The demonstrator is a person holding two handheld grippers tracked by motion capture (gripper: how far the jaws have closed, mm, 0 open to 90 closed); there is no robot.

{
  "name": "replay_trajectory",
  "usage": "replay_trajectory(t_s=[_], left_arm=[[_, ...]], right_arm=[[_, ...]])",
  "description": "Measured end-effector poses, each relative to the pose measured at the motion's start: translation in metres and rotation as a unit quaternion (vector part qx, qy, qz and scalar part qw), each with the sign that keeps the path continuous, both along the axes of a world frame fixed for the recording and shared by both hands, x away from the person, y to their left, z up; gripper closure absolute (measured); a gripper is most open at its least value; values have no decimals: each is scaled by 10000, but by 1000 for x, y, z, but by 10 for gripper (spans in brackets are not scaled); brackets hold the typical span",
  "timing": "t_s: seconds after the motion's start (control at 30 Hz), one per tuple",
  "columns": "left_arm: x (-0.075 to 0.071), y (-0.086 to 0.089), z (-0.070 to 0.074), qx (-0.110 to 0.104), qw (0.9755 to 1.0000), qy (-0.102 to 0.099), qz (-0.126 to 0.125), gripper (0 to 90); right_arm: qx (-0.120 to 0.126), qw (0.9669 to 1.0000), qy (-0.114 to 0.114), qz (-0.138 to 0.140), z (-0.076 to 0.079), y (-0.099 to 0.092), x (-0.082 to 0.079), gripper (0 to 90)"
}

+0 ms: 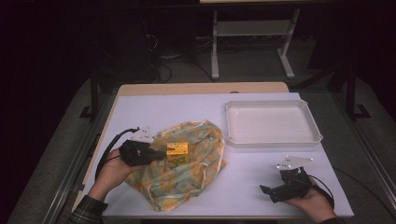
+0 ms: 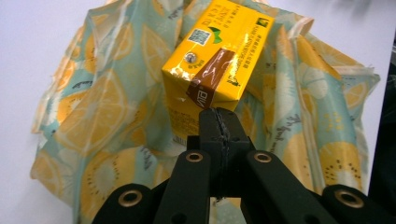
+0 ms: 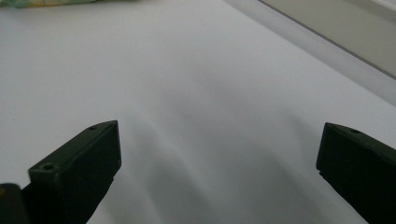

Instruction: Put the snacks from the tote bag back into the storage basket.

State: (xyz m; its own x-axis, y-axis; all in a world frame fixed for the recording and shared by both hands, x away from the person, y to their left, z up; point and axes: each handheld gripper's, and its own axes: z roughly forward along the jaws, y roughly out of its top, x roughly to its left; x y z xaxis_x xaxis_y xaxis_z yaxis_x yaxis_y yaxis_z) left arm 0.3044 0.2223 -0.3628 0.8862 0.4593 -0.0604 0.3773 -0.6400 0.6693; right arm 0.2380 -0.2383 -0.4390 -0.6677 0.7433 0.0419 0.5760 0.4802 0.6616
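A yellow drink carton [image 1: 177, 152] [image 2: 217, 53] lies on a crumpled cloth bag [image 1: 191, 163] [image 2: 107, 107] printed with lemon slices, at the table's left middle. My left gripper [image 1: 161, 154] [image 2: 218, 122] is shut, its tips pressed against the carton's near lower edge; I cannot tell whether they pinch anything. My right gripper [image 1: 267, 191] [image 3: 217, 154] is open at the front right, low over bare white table, with nothing between its fingers [image 3: 79, 163]. A sliver of the bag [image 3: 46, 2] shows far ahead of it.
A white rectangular tray [image 1: 310, 122] with nothing in it sits at the back right. The white tabletop [image 1: 159, 107] ends in a wooden strip at the back and left. Cables trail from both grippers. Dark floor and a table frame lie beyond.
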Motion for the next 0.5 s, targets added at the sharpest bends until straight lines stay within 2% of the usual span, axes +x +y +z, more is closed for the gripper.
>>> replay_trajectory(t_s=[0.07,0.13,0.2,0.33,0.47,0.5], left_arm=[[-1,-1,1,72,9999,-5,-96,897],[-2,-4,1,22,9999,21,-98,897],[-3,-6,1,77,9998,-6,-193,897],[-6,-11,0,48,9997,32,-251,897],[-8,-15,1,124,9992,33,-377,897],[-9,-17,0,63,9994,58,-335,897]], right_arm=[[1,10000,4,1,0,0,0,0],[-1,10000,4,7,0,0,0,0],[-4,10000,3,9,0,0,0,0],[-6,10000,5,12,0,0,0,0],[-6,10000,7,13,0,0,0,0],[-6,10000,7,13,0,0,0,0]])
